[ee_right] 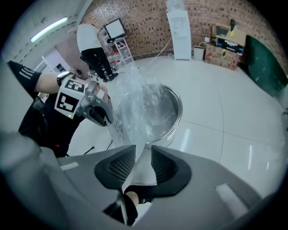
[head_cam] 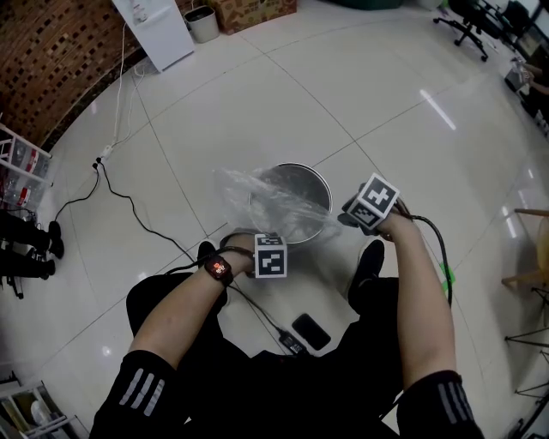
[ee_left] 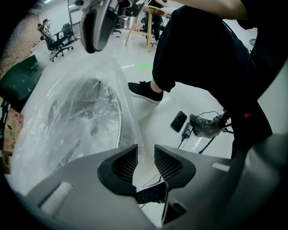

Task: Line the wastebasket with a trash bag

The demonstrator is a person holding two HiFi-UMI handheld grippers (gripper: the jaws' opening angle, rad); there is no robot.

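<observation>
A round metal wastebasket point(head_cam: 296, 184) stands on the white tile floor before the person's feet. A clear trash bag point(head_cam: 257, 193) lies loosely crumpled over its mouth and near rim. My left gripper point(head_cam: 268, 249) sits at the near rim; in the left gripper view its jaws point(ee_left: 145, 150) stand apart, with the bag's edge point(ee_left: 128, 121) just ahead of the left pad and floor showing in the gap. My right gripper point(head_cam: 362, 213) is at the basket's right side. Its jaws point(ee_right: 143, 152) stand apart, and a strip of bag film point(ee_right: 137, 134) hangs between them without being pinched.
A black phone point(head_cam: 310, 331) and a cable adapter point(head_cam: 290, 343) lie on the floor by the person's legs. Black cables point(head_cam: 129, 206) trail left. A white cabinet point(head_cam: 159, 30) and a small bin point(head_cam: 202, 23) stand far back, an office chair point(head_cam: 467, 21) at top right.
</observation>
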